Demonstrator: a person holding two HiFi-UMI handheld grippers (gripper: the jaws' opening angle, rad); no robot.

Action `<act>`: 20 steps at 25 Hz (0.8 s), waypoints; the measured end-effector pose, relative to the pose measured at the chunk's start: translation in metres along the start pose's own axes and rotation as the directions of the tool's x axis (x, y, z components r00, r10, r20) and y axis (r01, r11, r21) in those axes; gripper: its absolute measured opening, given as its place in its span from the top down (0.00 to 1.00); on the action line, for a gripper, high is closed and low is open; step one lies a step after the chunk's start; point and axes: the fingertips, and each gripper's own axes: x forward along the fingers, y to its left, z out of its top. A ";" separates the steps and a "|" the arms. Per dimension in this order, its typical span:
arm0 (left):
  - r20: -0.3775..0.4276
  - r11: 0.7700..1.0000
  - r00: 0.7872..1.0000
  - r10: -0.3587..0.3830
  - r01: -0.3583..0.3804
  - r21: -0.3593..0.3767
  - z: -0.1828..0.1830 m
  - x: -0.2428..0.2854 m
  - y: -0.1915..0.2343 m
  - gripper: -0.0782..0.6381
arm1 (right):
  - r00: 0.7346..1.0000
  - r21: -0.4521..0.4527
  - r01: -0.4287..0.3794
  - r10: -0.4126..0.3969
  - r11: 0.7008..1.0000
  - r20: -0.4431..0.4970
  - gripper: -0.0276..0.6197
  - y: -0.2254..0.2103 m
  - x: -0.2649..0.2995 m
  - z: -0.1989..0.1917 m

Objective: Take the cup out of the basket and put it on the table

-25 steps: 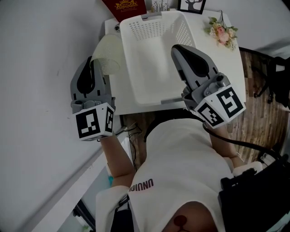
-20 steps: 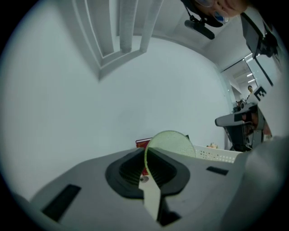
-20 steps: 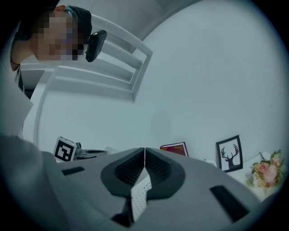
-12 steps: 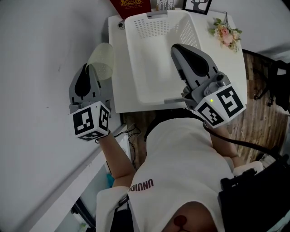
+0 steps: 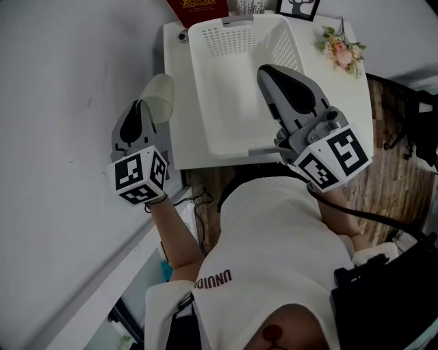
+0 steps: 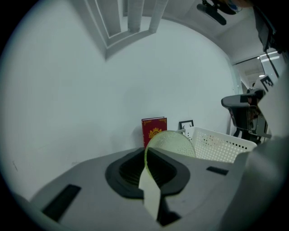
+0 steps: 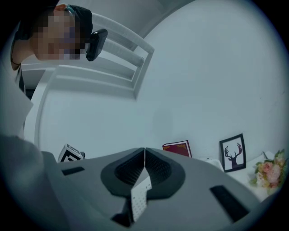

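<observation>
— So, what is your left gripper [image 5: 140,109] [image 6: 146,164] doing?

— It's clamping the wall of the pale green cup [image 5: 159,96] [image 6: 169,143] between its jaws. The cup is hanging tilted, outside the basket [image 5: 205,102] [image 6: 216,144], by the left edge of the white table [image 5: 179,116]. Whether it's touching the tabletop, I can't tell.

— And your right gripper [image 5: 270,74] [image 7: 144,153]?

— I'm pinching it tight on the basket's perforated wall, at the near right side.

— What's sitting farther back?

— A red book [image 5: 198,8] [image 6: 154,130] [image 7: 178,148] is leaning against the wall behind the basket, a framed deer picture [image 5: 298,7] [image 7: 233,152] is standing to its right, and pink flowers [image 5: 337,49] [image 7: 269,173] are lying at the table's far right corner.
</observation>
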 end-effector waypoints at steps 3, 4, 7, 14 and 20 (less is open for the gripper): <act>-0.046 1.000 0.999 -0.013 0.013 -0.015 -0.013 0.005 -0.001 0.85 | 1.000 0.002 0.001 -0.001 1.000 -0.001 0.93 0.000 -0.001 -0.001; -0.063 1.000 0.998 -0.019 0.018 -0.020 -0.018 0.007 -0.002 0.85 | 1.000 0.002 0.002 -0.002 1.000 -0.002 0.93 -0.001 -0.001 -0.001; -0.116 0.999 0.992 -0.038 0.035 -0.031 -0.032 0.013 -0.003 0.85 | 1.000 0.003 0.005 -0.005 1.000 -0.003 0.93 -0.002 -0.001 -0.002; -0.216 0.996 0.974 -0.073 0.062 -0.057 -0.062 0.022 -0.008 0.85 | 1.000 0.003 0.012 -0.012 1.000 -0.003 0.93 -0.004 -0.001 -0.001; -0.293 0.995 0.951 -0.093 0.076 -0.068 -0.084 0.027 -0.009 0.85 | 1.000 0.005 0.012 -0.012 1.000 -0.003 0.93 -0.005 -0.002 -0.002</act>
